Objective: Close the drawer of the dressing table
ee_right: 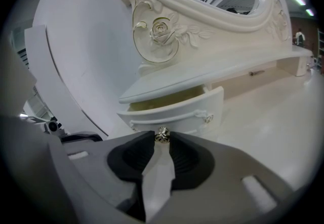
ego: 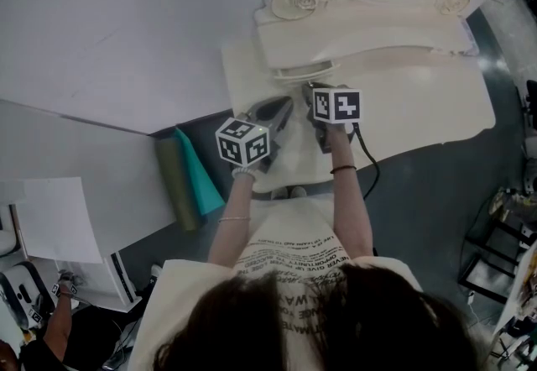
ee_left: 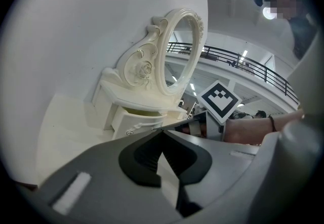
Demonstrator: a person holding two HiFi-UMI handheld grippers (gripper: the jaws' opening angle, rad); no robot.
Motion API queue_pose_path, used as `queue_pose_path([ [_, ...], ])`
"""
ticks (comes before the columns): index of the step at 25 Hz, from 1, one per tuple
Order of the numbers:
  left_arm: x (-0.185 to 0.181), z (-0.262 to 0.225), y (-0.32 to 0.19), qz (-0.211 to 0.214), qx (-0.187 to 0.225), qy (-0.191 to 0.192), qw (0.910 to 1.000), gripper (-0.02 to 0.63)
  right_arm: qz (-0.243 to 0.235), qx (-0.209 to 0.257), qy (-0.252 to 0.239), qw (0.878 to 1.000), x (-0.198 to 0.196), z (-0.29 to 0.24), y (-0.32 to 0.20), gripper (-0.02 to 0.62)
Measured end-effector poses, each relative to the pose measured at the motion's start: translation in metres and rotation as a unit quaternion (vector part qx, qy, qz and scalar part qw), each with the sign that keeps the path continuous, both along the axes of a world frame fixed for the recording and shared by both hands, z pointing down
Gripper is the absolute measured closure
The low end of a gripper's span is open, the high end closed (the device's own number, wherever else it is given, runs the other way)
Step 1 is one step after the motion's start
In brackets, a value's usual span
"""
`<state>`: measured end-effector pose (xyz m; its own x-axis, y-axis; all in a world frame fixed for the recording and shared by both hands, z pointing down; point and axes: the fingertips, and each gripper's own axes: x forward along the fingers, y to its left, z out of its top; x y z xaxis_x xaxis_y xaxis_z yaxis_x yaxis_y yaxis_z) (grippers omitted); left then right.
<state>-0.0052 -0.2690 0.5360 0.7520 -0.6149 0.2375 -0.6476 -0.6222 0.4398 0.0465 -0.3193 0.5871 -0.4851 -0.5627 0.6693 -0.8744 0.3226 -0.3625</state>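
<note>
A cream dressing table [ego: 419, 101] with a carved oval mirror [ee_left: 182, 50] stands against a white wall. Its small drawer [ee_right: 177, 111] under the mirror shelf is pulled out a little, and its pale inside shows. My right gripper [ee_right: 162, 137] is shut on the drawer's metal knob [ee_right: 162, 136], which sits pinched between the fingertips. In the head view the right gripper [ego: 312, 91] reaches the drawer [ego: 302, 71] from the front. My left gripper [ego: 284, 112] hovers just left of it over the tabletop, jaw tips together and empty [ee_left: 163, 131].
A green roll [ego: 176, 185] and a teal sheet [ego: 200, 176] lean in the gap left of the table. A black cable [ego: 369, 164] trails from the right gripper. A white board [ego: 59, 218] and a seated person's arm [ego: 59, 319] are at lower left.
</note>
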Motion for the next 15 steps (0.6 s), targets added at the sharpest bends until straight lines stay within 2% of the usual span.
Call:
queue_pose_path([
  [15, -0.0056, -0.0013, -0.0088, -0.014, 0.0, 0.003, 0.9999, 0.607, 0.001, 0.005, -0.002, 1.0, -0.0018, -0.0006, -0.0096, 0.499],
])
